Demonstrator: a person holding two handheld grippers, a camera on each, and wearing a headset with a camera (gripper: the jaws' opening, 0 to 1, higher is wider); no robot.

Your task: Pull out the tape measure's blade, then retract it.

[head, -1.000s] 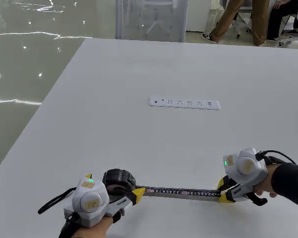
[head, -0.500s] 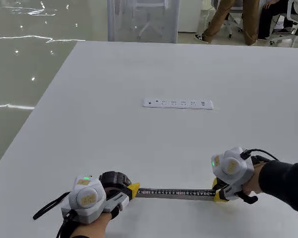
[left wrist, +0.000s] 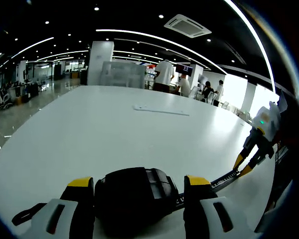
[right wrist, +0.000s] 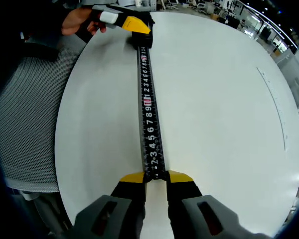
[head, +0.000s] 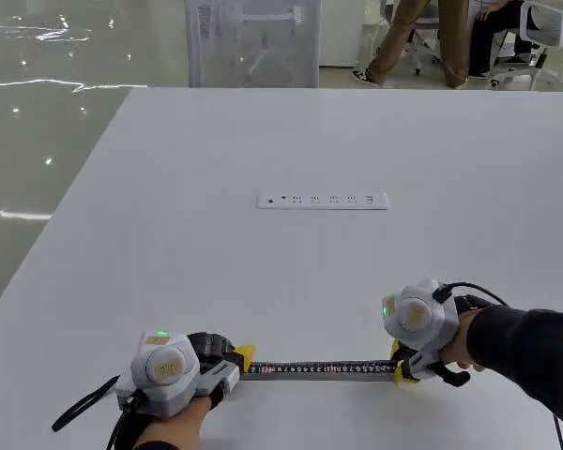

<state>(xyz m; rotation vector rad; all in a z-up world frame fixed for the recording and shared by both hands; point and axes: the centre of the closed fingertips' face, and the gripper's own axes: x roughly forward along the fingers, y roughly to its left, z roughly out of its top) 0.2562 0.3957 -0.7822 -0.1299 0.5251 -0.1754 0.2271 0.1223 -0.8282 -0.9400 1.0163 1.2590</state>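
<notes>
The tape measure's black case [left wrist: 132,196] sits on the white table [head: 263,141] near its front edge, clamped between the yellow-tipped jaws of the left gripper [left wrist: 139,181]. From its mouth the blade [right wrist: 148,124] lies flat on the tabletop and runs straight to the right gripper [right wrist: 156,178], whose jaws are pressed together on the blade's free end. In the right gripper view the printed scale reads from its lowest figures at those jaws up toward the case.

Compared with a second ago, the whole head view sits differently, which is the headset moving. The span of blade between the two grippers looks about the same, at most a little shorter, and I cannot tell which. The case, the blade and both grips keep their arrangement.

For the task, this suggests the pull-out is essentially done and the blade is at or near its reach for this run. What appears to remain is the retraction, feeding the held end back toward the case.

Farther up the table, well apart from the work, lies a white power strip [head: 323,201].
</notes>
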